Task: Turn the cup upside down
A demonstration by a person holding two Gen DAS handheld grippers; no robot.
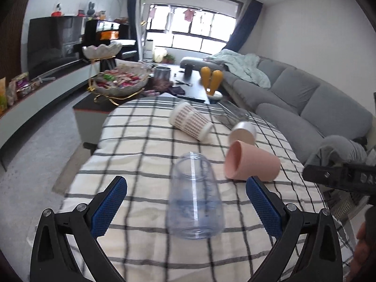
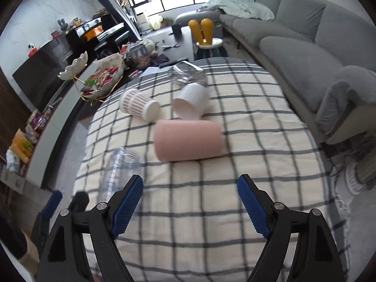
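While spread wide, left tool (image 1: 185, 188) flanks clear cup (image 1: 195, 197), lying sideways

Living room around me. Big window (image 1: 190, 30) at the far end, bright daylight, laundry hanging outside, blue curtains (image 1: 244, 25) both sides. Grey sectional sofa (image 1: 293, 94) along the right wall with a pale blanket (image 1: 242, 67) dumped on it. Black piano (image 1: 105, 35) and dark TV (image 1: 50, 42) on the left, over a long low cabinet (image 1: 40, 94). White walls, grey floor (image 1: 35, 155). Dark coffee table (image 1: 185, 80) mid-room, cluttered.
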